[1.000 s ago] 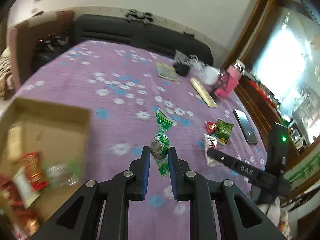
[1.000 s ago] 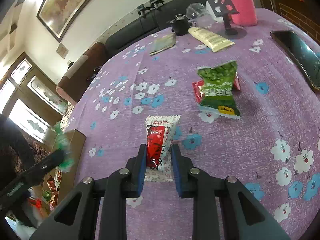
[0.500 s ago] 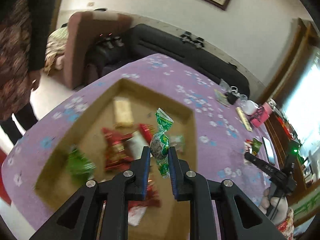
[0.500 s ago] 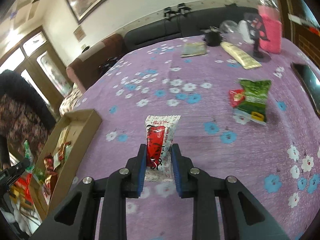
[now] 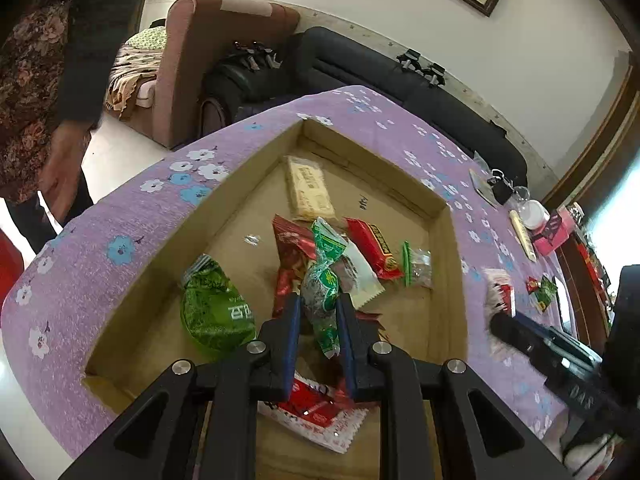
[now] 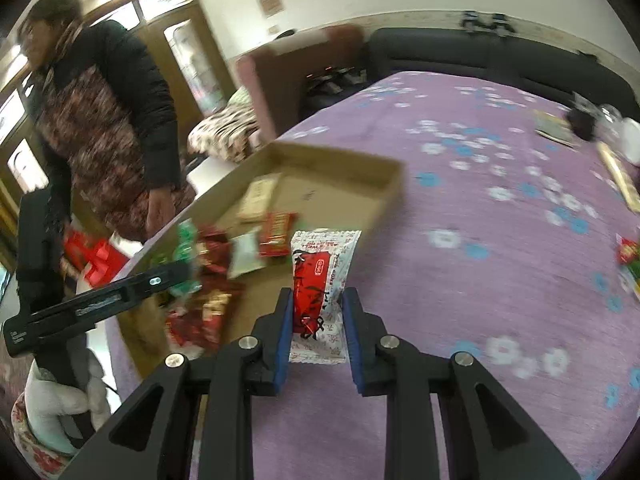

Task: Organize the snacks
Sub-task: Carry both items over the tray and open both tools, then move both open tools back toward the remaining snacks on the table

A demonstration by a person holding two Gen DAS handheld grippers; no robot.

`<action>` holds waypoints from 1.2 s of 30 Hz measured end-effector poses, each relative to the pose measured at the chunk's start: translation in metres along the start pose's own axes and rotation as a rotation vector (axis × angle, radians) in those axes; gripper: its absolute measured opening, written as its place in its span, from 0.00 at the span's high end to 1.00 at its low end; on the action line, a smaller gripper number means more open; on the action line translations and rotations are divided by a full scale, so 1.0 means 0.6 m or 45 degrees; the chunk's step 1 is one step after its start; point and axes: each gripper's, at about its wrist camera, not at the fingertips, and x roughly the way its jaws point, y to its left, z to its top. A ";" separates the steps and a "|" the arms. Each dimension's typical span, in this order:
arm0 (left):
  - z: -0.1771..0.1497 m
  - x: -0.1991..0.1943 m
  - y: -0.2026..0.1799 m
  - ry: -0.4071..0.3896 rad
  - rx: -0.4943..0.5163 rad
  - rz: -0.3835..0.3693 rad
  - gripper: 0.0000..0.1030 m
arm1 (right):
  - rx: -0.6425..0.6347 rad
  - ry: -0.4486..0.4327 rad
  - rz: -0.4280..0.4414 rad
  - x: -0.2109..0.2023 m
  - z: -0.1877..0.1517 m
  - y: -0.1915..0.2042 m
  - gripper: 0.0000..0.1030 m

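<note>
My left gripper [image 5: 319,305] is shut on a green twist-wrapped candy [image 5: 323,280] and holds it above the open cardboard box [image 5: 248,172], which holds several snack packets. My right gripper [image 6: 316,304] is shut on a white and red snack packet [image 6: 320,280] and holds it over the purple tablecloth, just right of the box [image 6: 340,160]. The right gripper with its packet also shows blurred at the right in the left wrist view [image 5: 504,320]. The left gripper shows at the left in the right wrist view [image 6: 176,276].
A green and red snack packet [image 5: 542,290] lies on the purple flowered tablecloth [image 6: 500,260] at the right. A phone, a pink holder [image 5: 554,230] and small items stand at the far side. A person [image 6: 92,128] stands left of the table. Sofas lie behind.
Both grippers have swung left toward the box. My left gripper now holds the candy lower over the box. My right gripper has carried its packet to the box's right edge.
</note>
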 end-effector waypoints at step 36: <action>-0.005 -0.155 -0.011 -0.362 -0.026 -0.197 0.09 | -0.008 -0.032 -0.086 0.002 -0.008 0.039 0.54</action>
